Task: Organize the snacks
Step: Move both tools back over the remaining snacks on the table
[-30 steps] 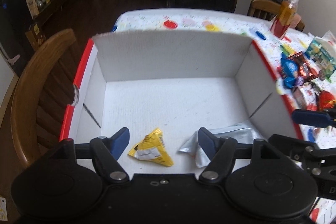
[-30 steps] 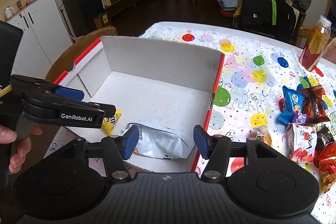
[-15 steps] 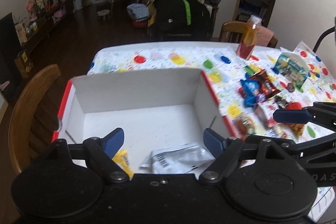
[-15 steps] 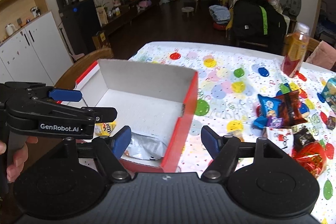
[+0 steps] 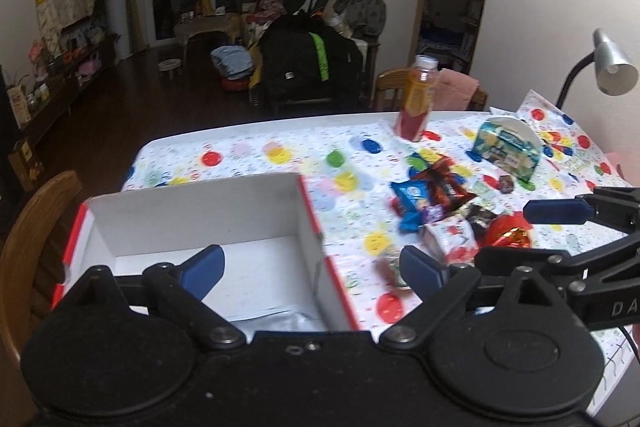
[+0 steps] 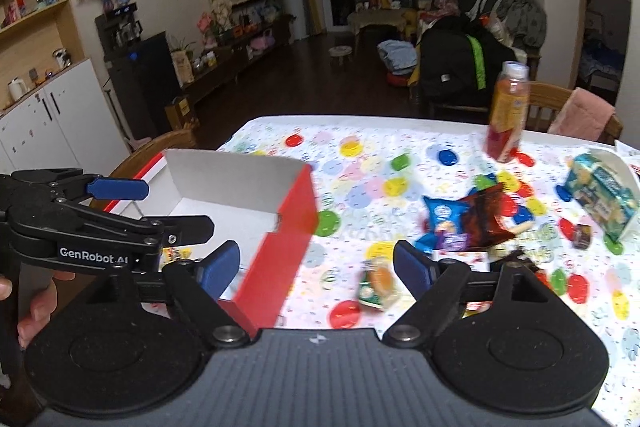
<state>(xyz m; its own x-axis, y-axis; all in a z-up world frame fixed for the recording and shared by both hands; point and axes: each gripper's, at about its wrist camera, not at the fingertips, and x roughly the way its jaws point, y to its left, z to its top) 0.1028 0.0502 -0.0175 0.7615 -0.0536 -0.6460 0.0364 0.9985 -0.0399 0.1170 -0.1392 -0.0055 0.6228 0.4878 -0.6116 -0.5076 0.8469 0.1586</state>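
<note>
The snacks (image 6: 468, 223) lie in a loose heap on the counter (image 6: 360, 163), right of the red-and-white box (image 6: 280, 227), with one small packet (image 6: 378, 287) lying apart near the box. A silver bag (image 5: 280, 319) sits inside the box. Both the left gripper (image 5: 312, 267) and the right gripper (image 6: 316, 263) hang above the counter with jaws spread wide, holding nothing; a bottle (image 6: 506, 111) stands farther back.

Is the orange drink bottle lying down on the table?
No, the bottle stands upright on the dotted tablecloth, past the snacks.
</note>
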